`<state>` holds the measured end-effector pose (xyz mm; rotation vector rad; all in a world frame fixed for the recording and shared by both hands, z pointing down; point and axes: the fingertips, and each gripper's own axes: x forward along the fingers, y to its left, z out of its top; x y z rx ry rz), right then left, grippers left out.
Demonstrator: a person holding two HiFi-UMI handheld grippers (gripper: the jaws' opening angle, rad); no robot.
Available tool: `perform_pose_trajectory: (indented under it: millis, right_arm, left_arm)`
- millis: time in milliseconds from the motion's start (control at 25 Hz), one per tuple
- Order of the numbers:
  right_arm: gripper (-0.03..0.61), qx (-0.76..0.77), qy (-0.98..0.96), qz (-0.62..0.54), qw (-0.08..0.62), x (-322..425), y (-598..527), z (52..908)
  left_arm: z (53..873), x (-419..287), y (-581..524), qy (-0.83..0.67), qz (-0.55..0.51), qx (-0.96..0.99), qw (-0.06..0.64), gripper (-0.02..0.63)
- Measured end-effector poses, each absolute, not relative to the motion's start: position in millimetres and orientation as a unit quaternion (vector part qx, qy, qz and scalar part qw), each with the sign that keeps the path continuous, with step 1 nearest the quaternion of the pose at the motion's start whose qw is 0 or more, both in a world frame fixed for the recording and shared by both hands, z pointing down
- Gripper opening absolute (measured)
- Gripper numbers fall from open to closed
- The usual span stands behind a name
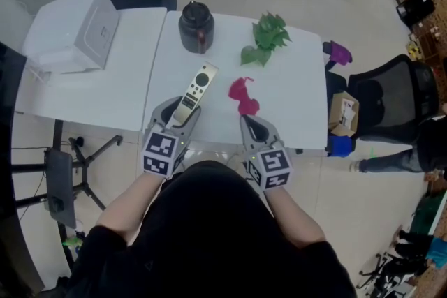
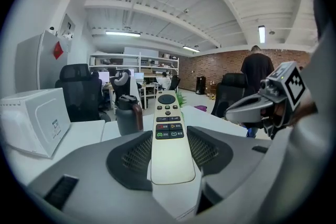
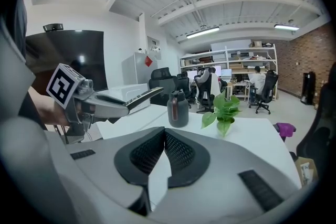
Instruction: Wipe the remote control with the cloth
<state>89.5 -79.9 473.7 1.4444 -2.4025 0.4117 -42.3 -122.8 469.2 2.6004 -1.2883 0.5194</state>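
Remote control (image 1: 193, 93): we grip it in the left gripper (image 1: 174, 118), over the table (image 1: 300, 80) front edge.
Cloth (image 1: 242, 95): lying on table, near front edge.
Right gripper (image 1: 253, 128): jaws closed, empty, at table front.

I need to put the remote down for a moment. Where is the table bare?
Bare: the right table from the cloth to its right edge, and the left table in front of the box. Crowded: the far middle, around bottle and plant.

The right tongs (image 3: 164, 134) are pressed together; a dark bottle (image 3: 178, 108) and green plant (image 3: 223, 108) stand on the white worktop (image 3: 249, 132)
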Motion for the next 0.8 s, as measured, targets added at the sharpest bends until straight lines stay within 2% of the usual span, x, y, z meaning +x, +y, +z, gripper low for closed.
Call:
perform_pose_trajectory:
  millis: [280, 360, 440, 600, 800]
  right_arm:
    - [0.011, 0.52, -0.821, 0.144, 0.186, 107, -102, 503]
    - [0.057, 0.524, -0.815, 0.147, 0.2, 115, -113, 517]
    - [0.067, 0.528, -0.807, 0.153, 0.215, 120, -125, 532]
    - [0.17, 0.529, -0.791, 0.163, 0.262, 133, -149, 573]
    - [0.235, 0.511, -0.773, 0.191, 0.325, 142, -168, 629]
  left_arm:
    - [442, -34, -111, -0.425, 0.161, 0.888, 0.071, 0.21]
    - [437, -33, -108, -0.421, 0.16, 0.891, 0.06, 0.21]
    - [432, -32, -106, -0.415, 0.159, 0.894, 0.049, 0.21]
    - [420, -29, -101, -0.41, 0.156, 0.898, 0.038, 0.21]
    - [407, -28, -96, -0.409, 0.152, 0.899, 0.027, 0.21]
